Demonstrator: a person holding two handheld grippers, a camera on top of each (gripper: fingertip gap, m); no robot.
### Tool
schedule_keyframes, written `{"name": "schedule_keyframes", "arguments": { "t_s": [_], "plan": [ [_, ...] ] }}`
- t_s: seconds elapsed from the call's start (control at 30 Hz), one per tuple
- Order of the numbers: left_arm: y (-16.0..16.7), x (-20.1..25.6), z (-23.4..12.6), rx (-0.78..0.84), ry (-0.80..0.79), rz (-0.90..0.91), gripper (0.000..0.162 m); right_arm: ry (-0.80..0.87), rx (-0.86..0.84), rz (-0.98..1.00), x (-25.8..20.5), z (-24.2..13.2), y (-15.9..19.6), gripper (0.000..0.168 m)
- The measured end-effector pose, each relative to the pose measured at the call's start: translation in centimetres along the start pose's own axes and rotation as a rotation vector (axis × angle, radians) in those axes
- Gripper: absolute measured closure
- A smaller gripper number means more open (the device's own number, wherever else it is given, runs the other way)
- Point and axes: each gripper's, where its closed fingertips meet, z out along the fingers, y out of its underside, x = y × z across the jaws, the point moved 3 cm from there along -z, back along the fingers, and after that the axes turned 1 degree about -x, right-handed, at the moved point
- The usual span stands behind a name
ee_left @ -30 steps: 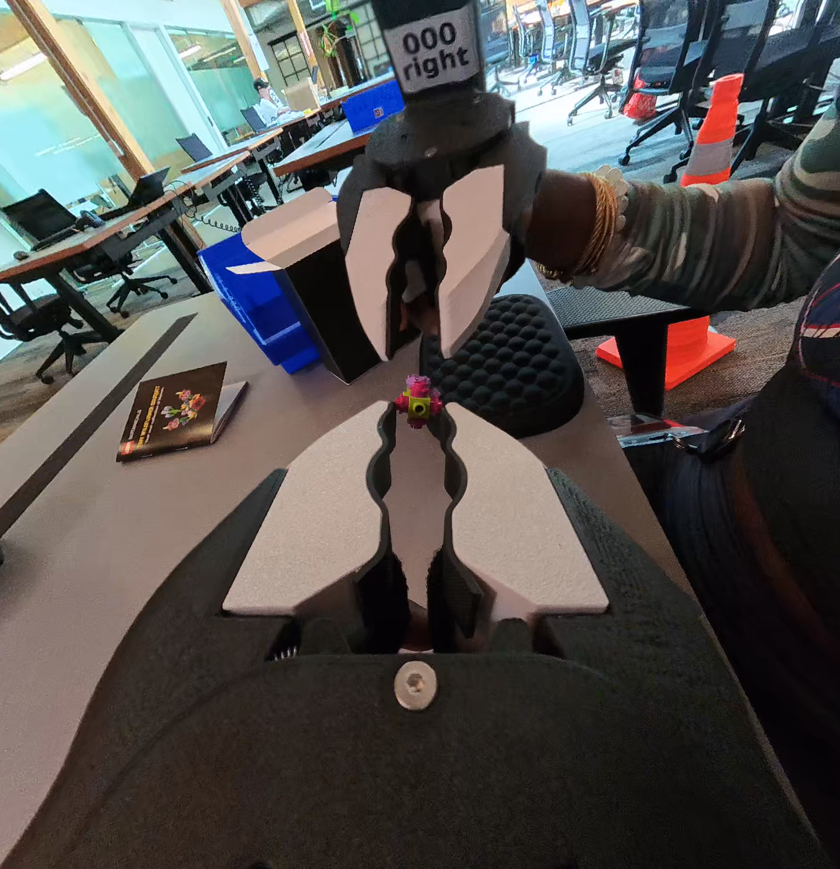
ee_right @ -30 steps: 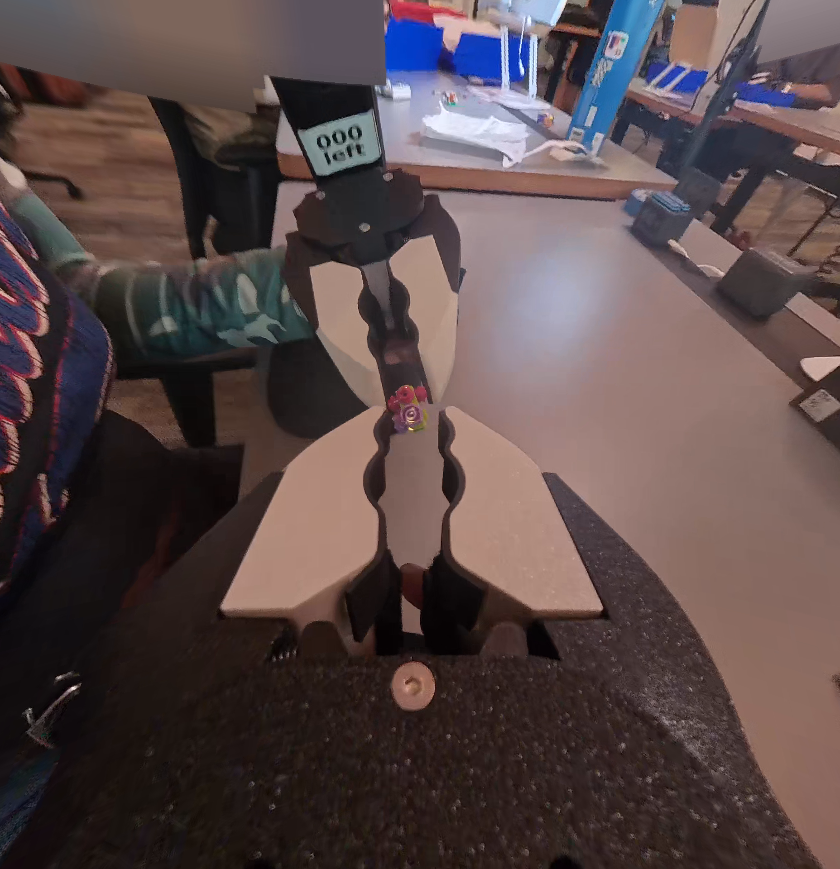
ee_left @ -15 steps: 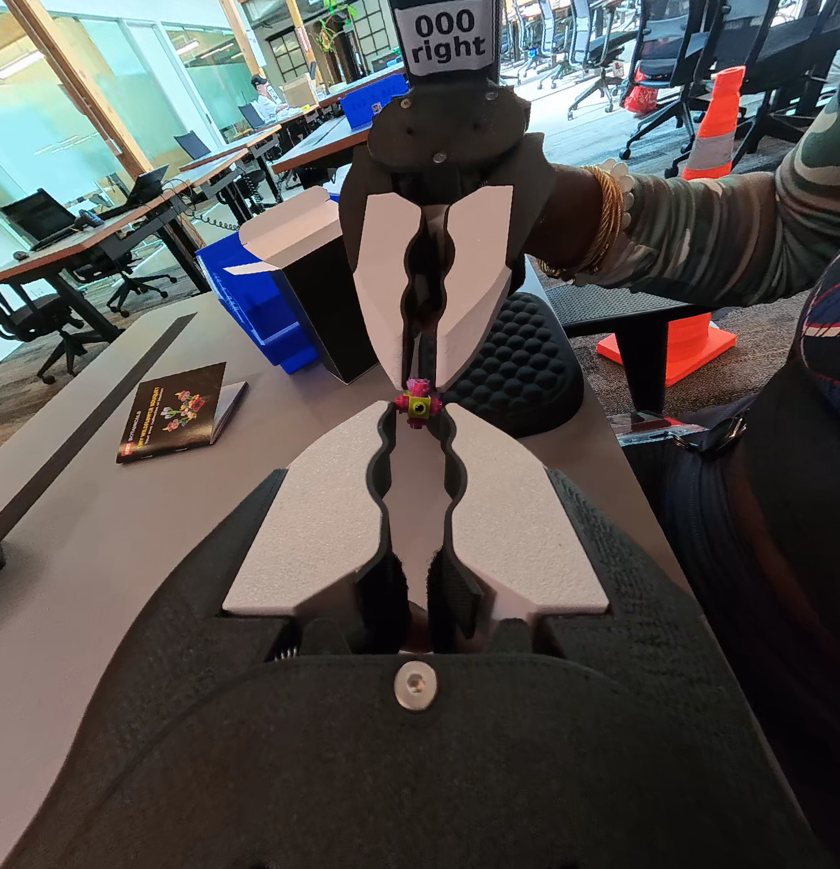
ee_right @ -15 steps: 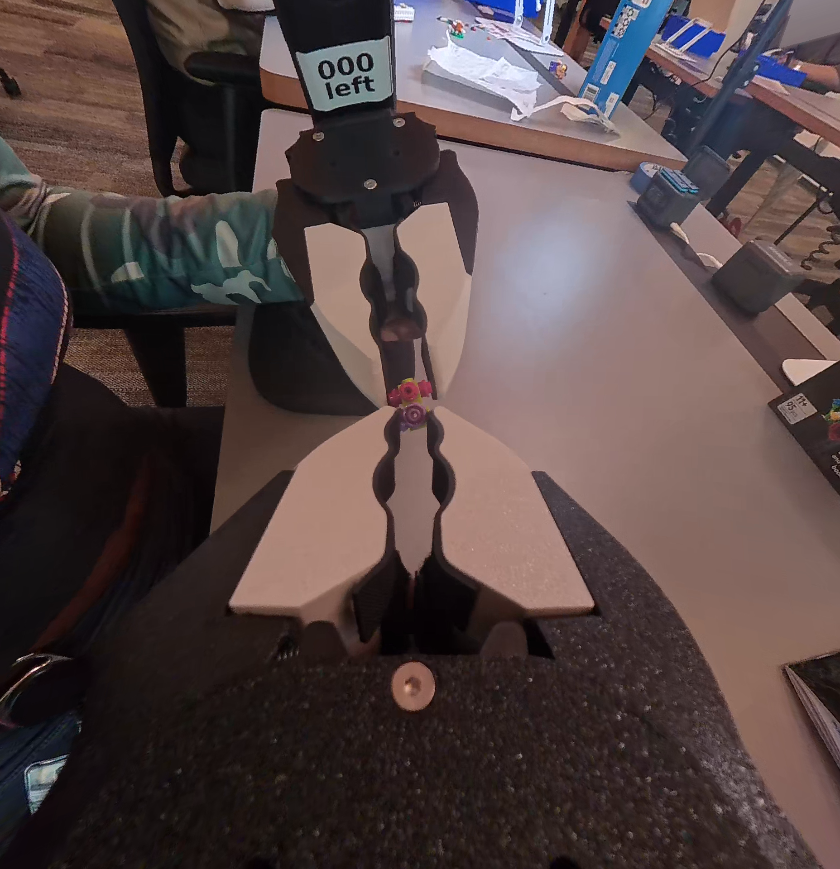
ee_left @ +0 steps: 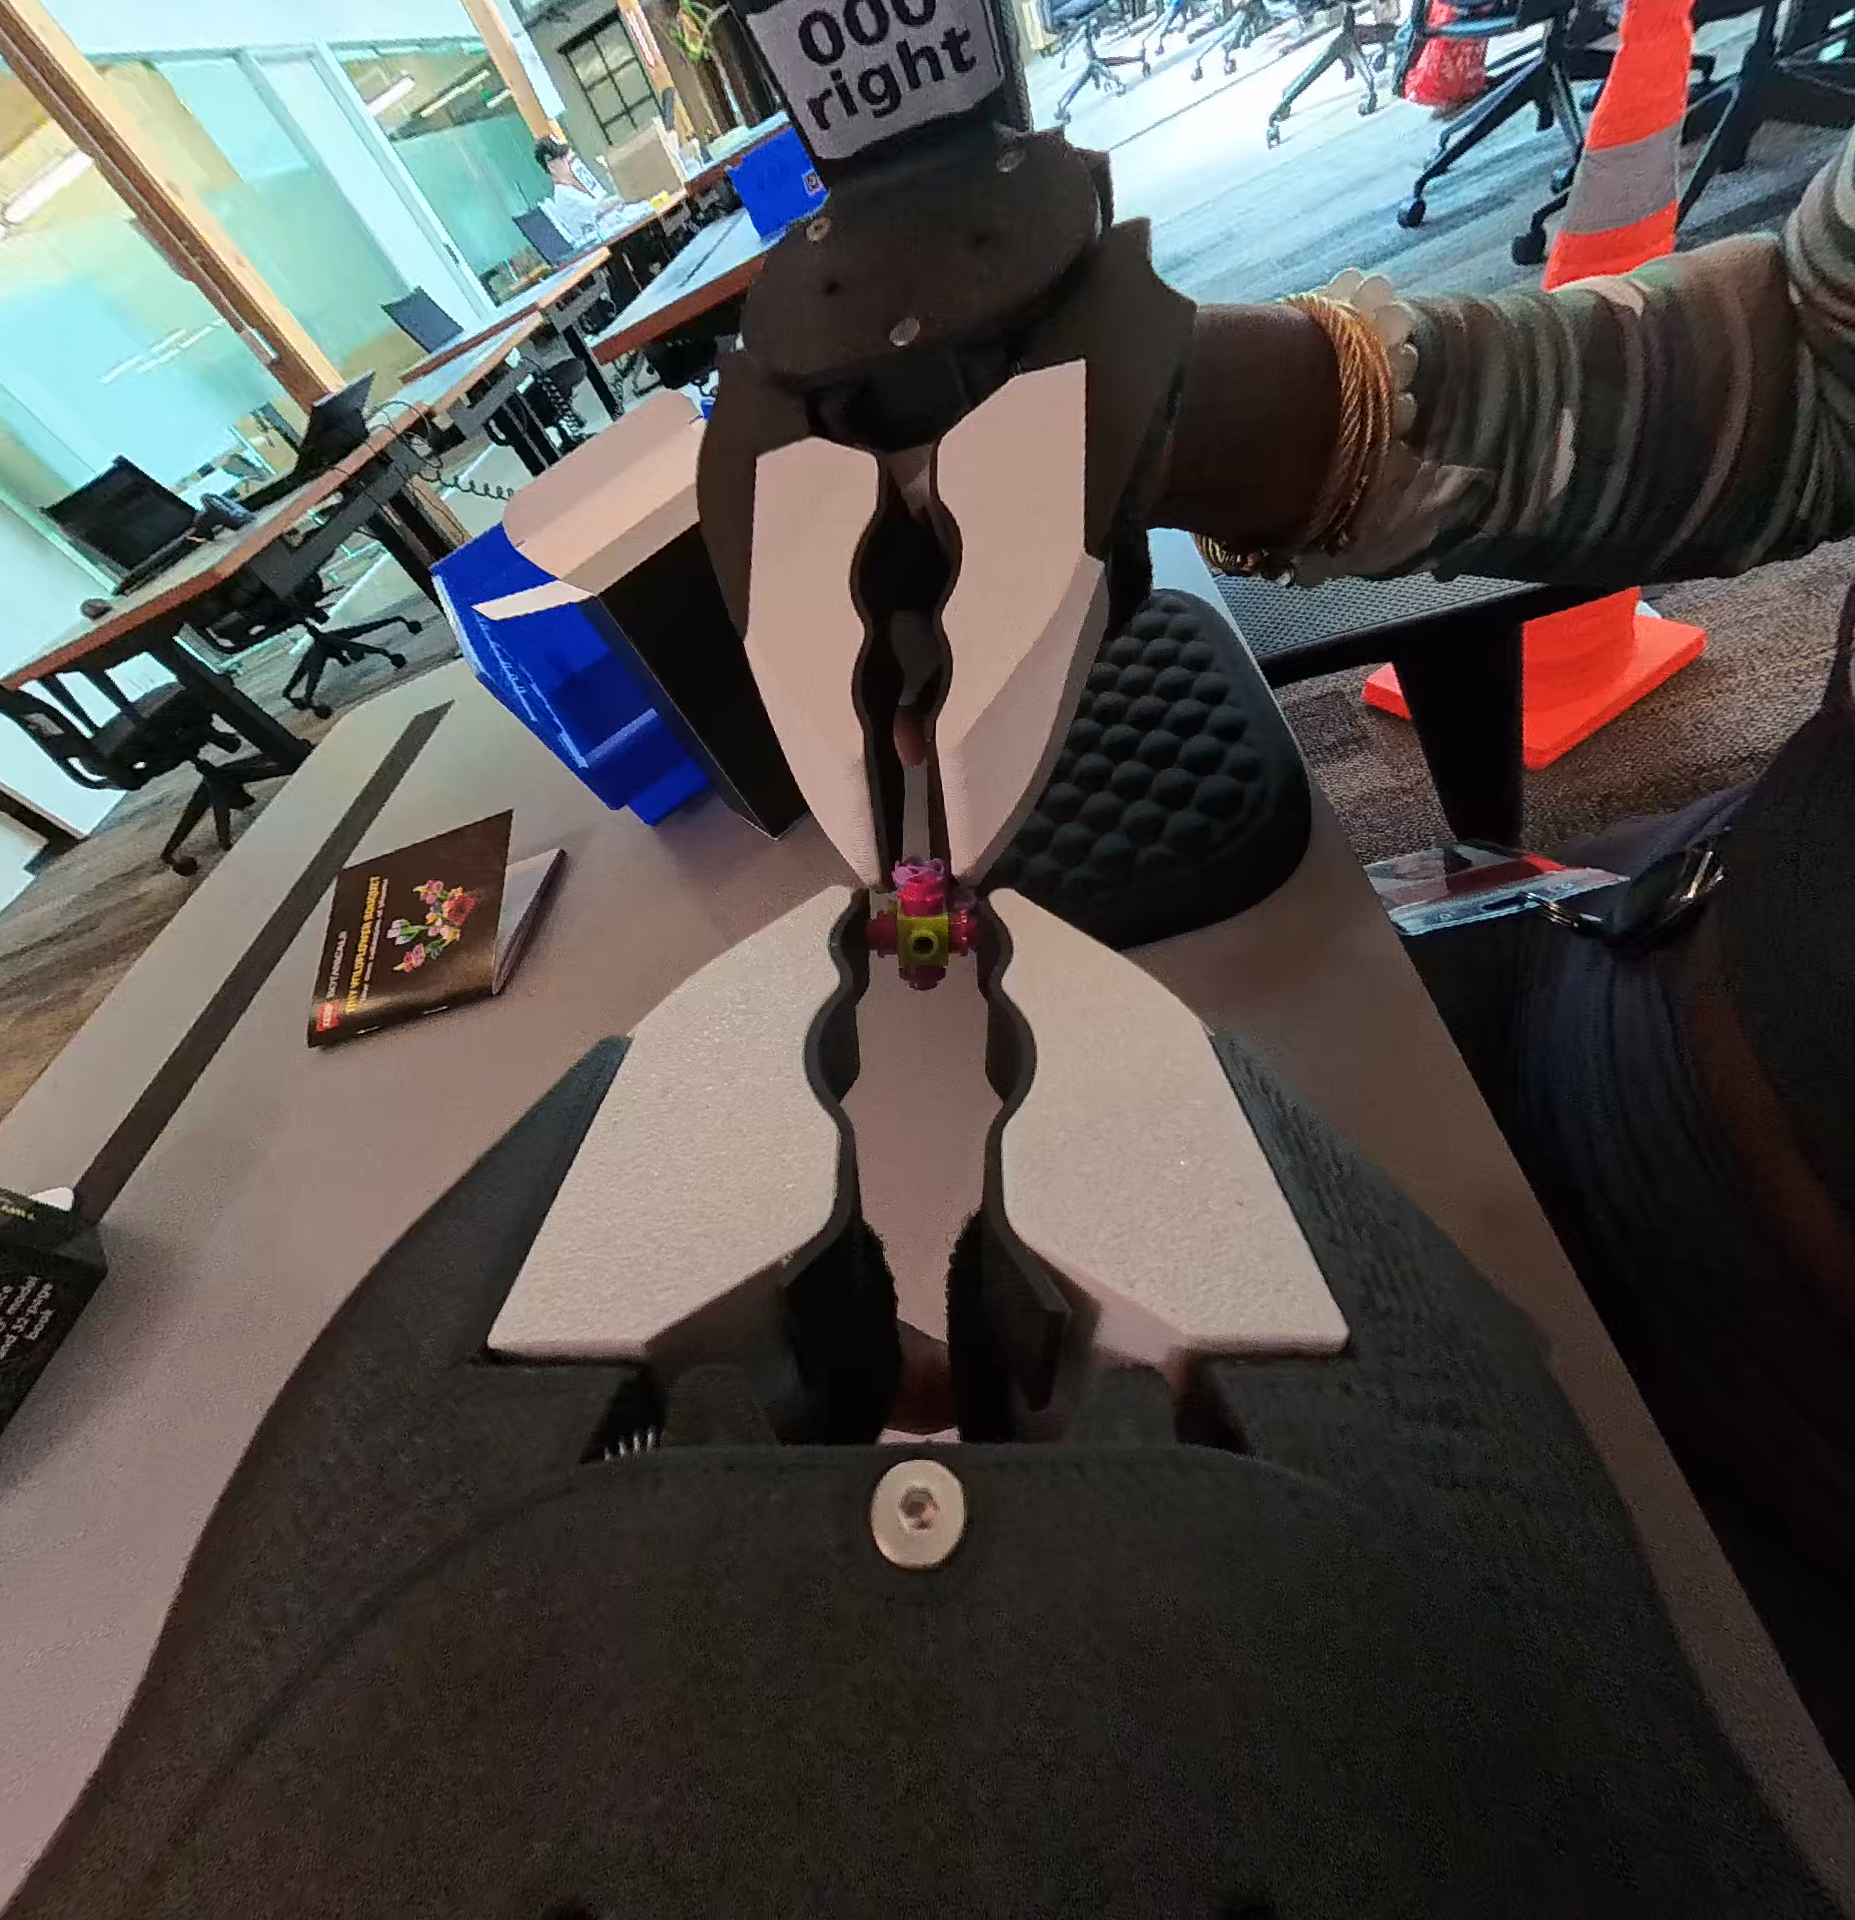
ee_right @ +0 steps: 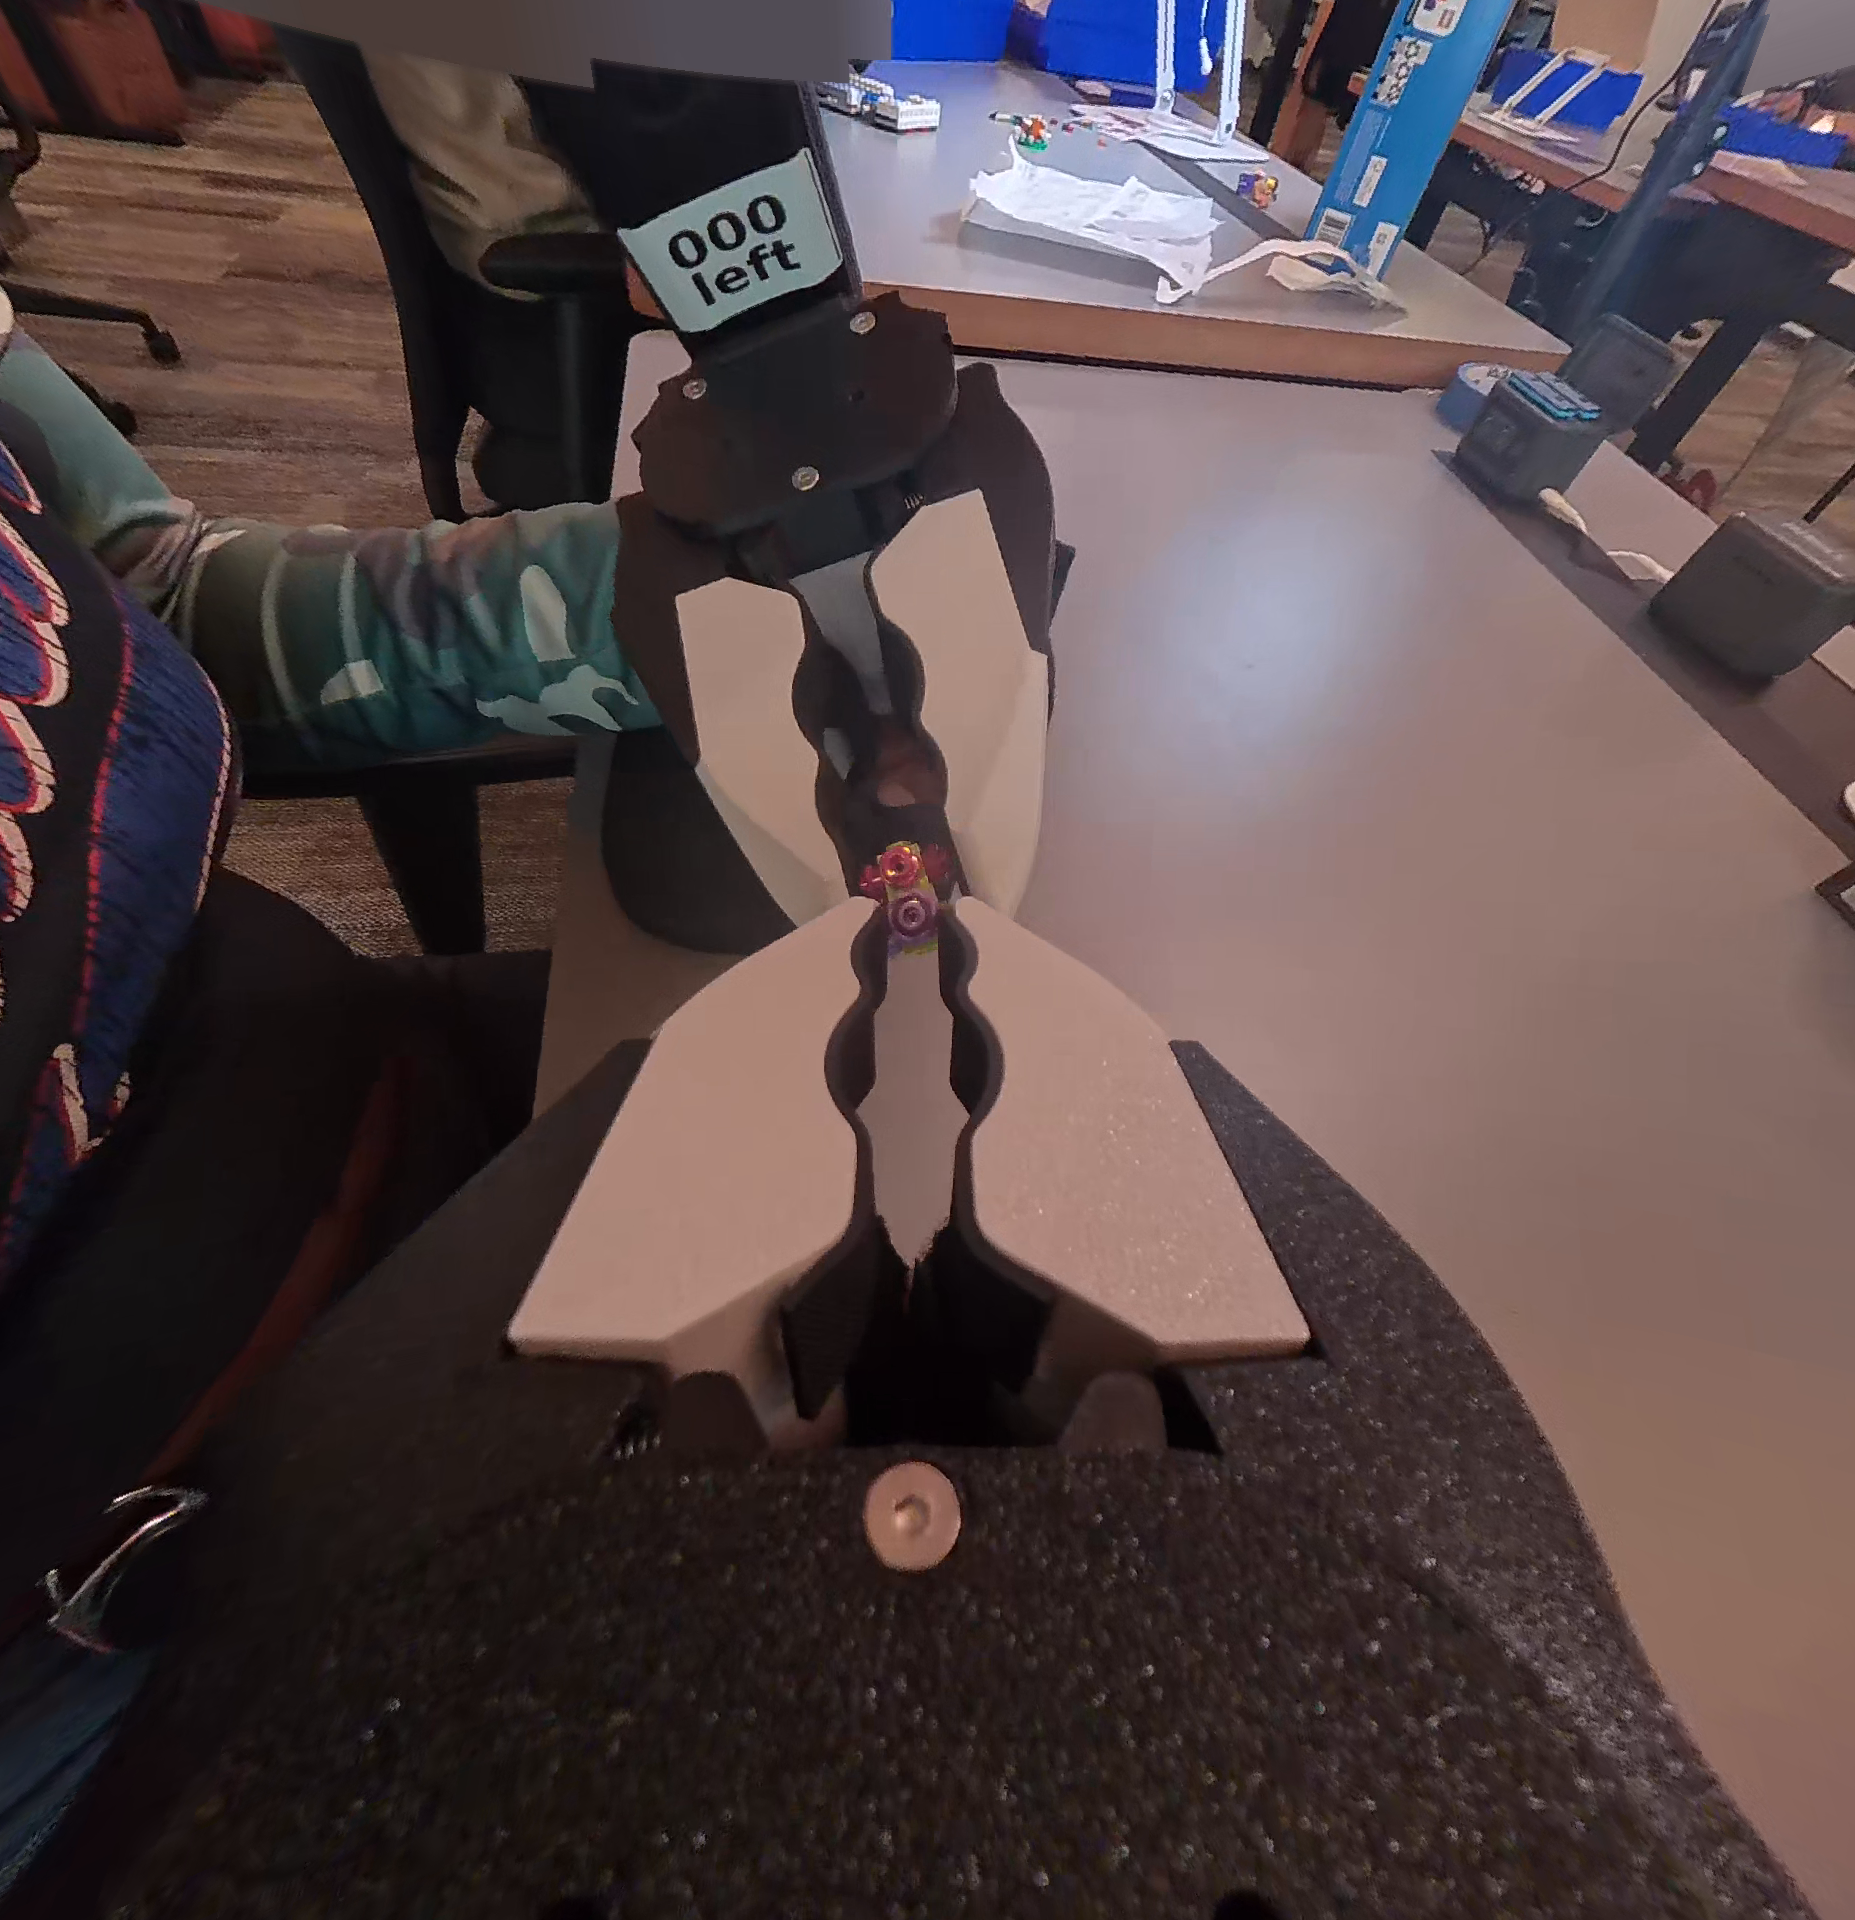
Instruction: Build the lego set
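1. Two hand-held grippers meet tip to tip above the grey counter (ee_left: 279,1195): the left hand-held gripper (ee_left: 921,940) and the right hand-held gripper (ee_right: 909,925).
2. One small lego cluster (ee_left: 921,935), lime green in the middle with magenta round pieces, sits between the fingertips of the left hand-held gripper, which pinches it.
3. One purple flower-like piece (ee_right: 910,920) is pinched at the tips of the right hand-held gripper and pressed against the top of the cluster; both are in the air, above the near edge of the counter.
4. In the left wrist view, the right hand-held gripper stands in front of one black dimpled cushion (ee_left: 1162,779) and covers part of it.
5. Behind it I count one open black box (ee_left: 674,644), one blue bin (ee_left: 570,675) touching the box, and one booklet (ee_left: 424,925) lying flat to the left.
6. One orange cone (ee_left: 1588,644) stands on the floor beyond the counter edge.
7. In the right wrist view, two grey blocks (ee_right: 1775,613) rest on the far right of the counter, and one tall blue box (ee_right: 1370,135) stands on another counter behind.
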Motion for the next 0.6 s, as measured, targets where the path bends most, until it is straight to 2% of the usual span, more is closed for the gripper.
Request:
{"name": "schedule_keyframes", "arguments": {
  "t_s": [0.13, 0.37, 0.53, 0.6],
  "plan": [
    [0.4, -0.1, 0.0, -0.023, 0.007, -0.033, 0.143, 0.065, -0.048, -0.102, 0.0, 0.2, 0.1, 0.159],
    [1.3, -0.3, 0.2, -0.063, 0.016, -0.103, 0.143, 0.261, -0.221, -0.43, -0.3, 0.8, 0.5, 0.159],
    [0.7, -0.4, 0.1, -0.029, 0.017, -0.12, 0.143, 0.265, -0.114, -0.385, -0.3, 0.4, 0.2, 0.16],
    [0.5, -0.4, 0.0, -0.025, -0.016, -0.04, 0.143, 0.203, -0.04, -0.19, -0.2, 0.3, 0.1, 0.16]
  ]
}}
